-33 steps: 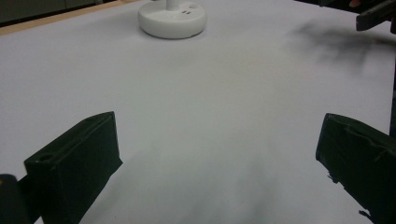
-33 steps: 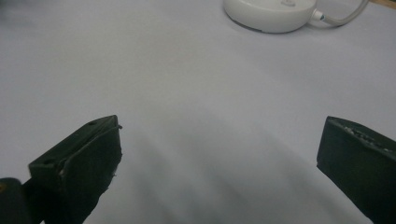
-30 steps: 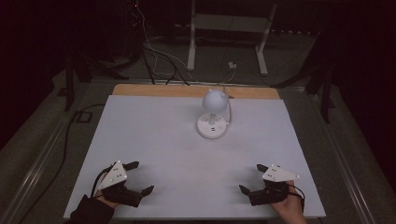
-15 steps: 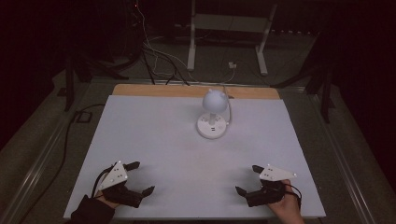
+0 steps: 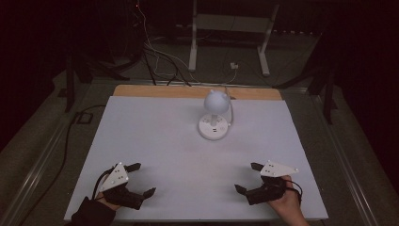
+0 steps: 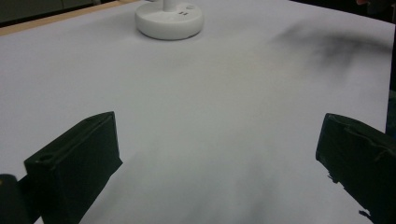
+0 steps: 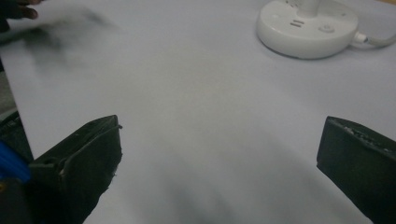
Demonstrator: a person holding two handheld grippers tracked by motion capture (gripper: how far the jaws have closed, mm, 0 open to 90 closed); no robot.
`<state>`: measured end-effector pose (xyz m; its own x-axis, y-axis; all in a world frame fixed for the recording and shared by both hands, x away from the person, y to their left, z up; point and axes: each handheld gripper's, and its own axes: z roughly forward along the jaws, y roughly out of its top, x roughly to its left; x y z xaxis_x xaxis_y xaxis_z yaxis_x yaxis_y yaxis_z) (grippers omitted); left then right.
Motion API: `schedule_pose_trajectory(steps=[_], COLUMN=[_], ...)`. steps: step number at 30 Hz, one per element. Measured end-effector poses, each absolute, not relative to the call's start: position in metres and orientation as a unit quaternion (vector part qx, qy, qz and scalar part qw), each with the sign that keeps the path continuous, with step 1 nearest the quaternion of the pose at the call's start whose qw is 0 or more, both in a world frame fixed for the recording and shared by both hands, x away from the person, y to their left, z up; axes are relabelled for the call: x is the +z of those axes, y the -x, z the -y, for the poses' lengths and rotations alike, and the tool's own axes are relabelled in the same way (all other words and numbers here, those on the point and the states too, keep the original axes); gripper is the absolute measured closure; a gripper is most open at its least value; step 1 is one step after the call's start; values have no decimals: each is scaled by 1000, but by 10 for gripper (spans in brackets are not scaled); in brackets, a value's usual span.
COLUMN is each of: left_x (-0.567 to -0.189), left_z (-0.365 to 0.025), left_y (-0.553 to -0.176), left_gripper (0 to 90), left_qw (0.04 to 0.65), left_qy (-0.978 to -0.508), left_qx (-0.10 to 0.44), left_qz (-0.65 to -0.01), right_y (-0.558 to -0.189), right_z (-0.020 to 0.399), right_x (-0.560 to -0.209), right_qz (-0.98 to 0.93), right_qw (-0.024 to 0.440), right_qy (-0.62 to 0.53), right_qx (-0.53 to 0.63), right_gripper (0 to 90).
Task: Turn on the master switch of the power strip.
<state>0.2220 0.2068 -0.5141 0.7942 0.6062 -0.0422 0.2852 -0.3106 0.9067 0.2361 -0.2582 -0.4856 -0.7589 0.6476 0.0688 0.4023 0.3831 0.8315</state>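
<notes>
A small white desk lamp [image 5: 214, 115] with a round head and a round base stands on the white table [image 5: 155, 136], right of centre toward the back. Its base [image 6: 169, 18] lies far ahead in the left gripper view, and the base [image 7: 308, 25] with its buttons and cord lies ahead to the right in the right gripper view. My left gripper [image 5: 142, 180] rests open near the front left edge, with nothing between its jaws. My right gripper [image 5: 247, 177] rests open near the front right, also with nothing in it. Both gripper views show wide-apart black jaws over bare table.
A wooden strip [image 5: 197, 92] runs along the table's back edge. Behind it, cables [image 5: 160, 52] and a white stand's legs [image 5: 228, 35] lie on the dark floor. A black cable [image 5: 70, 141] trails down the left side.
My right gripper has shifted slightly left and forward over the table. The left gripper and the lamp have stayed where they were.
</notes>
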Motion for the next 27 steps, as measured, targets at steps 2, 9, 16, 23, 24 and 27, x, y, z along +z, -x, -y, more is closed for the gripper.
schedule_pose_trajectory(steps=[2, 9, 16, 23, 24, 27], left_x=[-514, -514, -514, -514, -514, -514], left_z=[-207, -207, -207, -207, -207, -207], left_y=[-222, -222, -222, -222, -222, -222], left_gripper=[2, 2, 2, 2, 2, 2], left_qw=[516, 515, 514, 515, 515, 516], left_qy=[-794, -795, -796, -795, -795, -794], left_qx=[156, 156, 156, 155, 155, 155], left_qz=[-281, -280, -280, -281, -281, -281], right_y=[-239, -247, -255, -267, -267, -273], right_z=[258, 256, 253, 250, 250, 248], right_x=[-480, -469, -463, -460, -460, -455], right_qz=[-819, -816, -816, -813, -813, -811], right_qw=[135, 134, 137, 133, 133, 135], right_qy=[-317, -312, -307, -304, -304, -303], right_qx=[458, 468, 471, 478, 478, 482], right_gripper=[0, 0, 1, 1, 1, 1])
